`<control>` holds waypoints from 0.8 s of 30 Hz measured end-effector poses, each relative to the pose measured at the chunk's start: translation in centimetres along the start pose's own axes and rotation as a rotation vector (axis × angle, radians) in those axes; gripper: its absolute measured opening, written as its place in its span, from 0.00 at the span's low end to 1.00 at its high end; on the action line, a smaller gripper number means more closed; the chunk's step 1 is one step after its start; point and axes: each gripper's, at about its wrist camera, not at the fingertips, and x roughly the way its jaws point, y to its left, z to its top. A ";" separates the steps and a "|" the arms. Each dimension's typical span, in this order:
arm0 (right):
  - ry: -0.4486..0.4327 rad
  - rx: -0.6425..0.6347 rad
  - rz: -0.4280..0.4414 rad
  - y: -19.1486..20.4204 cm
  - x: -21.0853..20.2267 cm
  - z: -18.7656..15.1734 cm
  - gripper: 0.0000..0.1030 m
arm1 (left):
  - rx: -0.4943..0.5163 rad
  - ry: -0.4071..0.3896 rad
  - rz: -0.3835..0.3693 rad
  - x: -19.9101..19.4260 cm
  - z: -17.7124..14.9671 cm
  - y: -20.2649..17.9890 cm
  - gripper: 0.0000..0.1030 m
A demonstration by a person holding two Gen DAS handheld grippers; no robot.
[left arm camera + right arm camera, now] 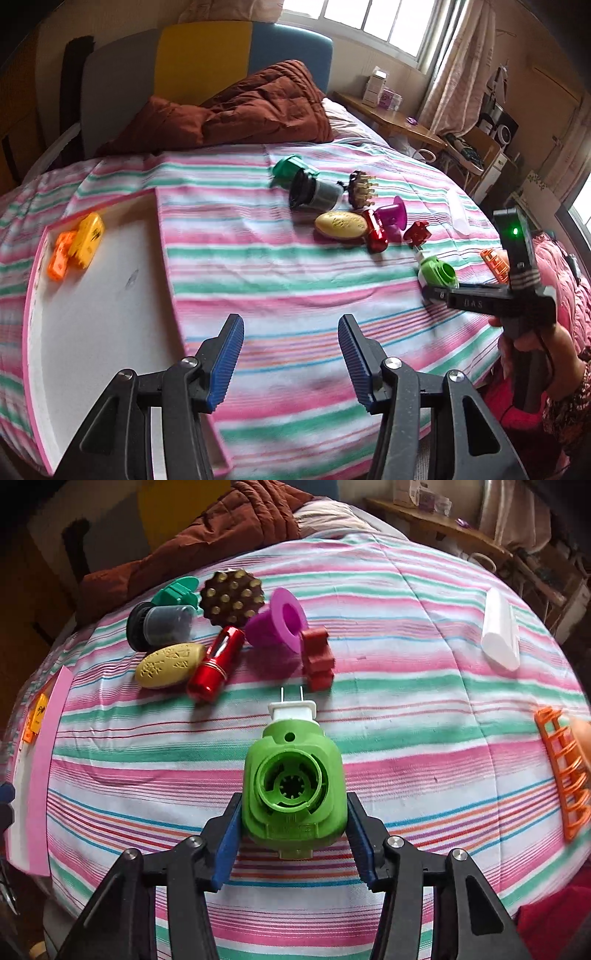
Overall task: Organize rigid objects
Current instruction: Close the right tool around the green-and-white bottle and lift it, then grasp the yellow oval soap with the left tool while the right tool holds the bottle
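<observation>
Right tongs [293,834] pinch the green plug [293,794] at frame centre; left tongs [291,354] gape wide. Lift straight, clearing the pile, toward the tray [99,295] at left.

Brown quilt [236,107], wooden desk [391,118]

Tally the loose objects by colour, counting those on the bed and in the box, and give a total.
Green: 2, the plug and teal piece
Red: 2
Orange: 2
Yellow: 2
Purple: 1
Brown: 1
Black: 1
White: 1
Total: 12
</observation>
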 end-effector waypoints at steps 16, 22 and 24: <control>-0.016 0.120 0.117 -1.8 -0.1 1.1 0.55 | 0.318 0.129 0.061 11.7 7.5 -6.3 0.54; 0.002 0.139 0.140 -2.2 0.1 1.3 0.53 | 0.410 0.164 0.038 15.4 8.9 -7.4 0.55; 0.005 0.123 0.132 -1.9 0.1 1.3 0.53 | 0.415 0.188 0.020 16.6 9.0 -7.5 0.55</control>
